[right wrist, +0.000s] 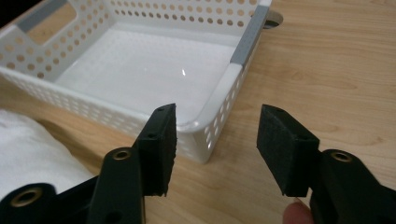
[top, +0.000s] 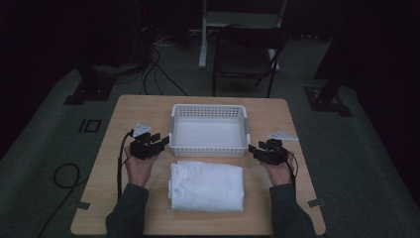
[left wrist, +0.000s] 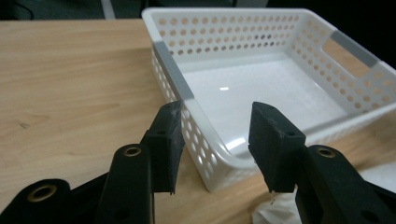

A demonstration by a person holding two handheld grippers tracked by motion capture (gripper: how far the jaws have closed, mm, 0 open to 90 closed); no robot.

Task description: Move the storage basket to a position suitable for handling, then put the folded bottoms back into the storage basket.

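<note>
A white perforated basket (top: 208,148) stands empty at the middle of the wooden table (top: 124,111). A folded white cloth (top: 207,186) lies just in front of it. My left gripper (top: 163,141) is open at the basket's near left corner (left wrist: 219,179), its jaws astride that corner and holding nothing. My right gripper (top: 252,148) is open at the basket's near right corner (right wrist: 205,140), also with nothing between its jaws. The basket's white floor (left wrist: 261,93) shines bare in the left gripper view. The cloth's edge (right wrist: 32,149) lies at the lower left of the right gripper view.
A dark chair (top: 245,54) stands beyond the table's far edge. Cables (top: 64,176) trail on the floor at the left. Each basket end wall has a grey-edged handle slot (left wrist: 348,49). Tape tabs (top: 81,205) mark the table's near corners.
</note>
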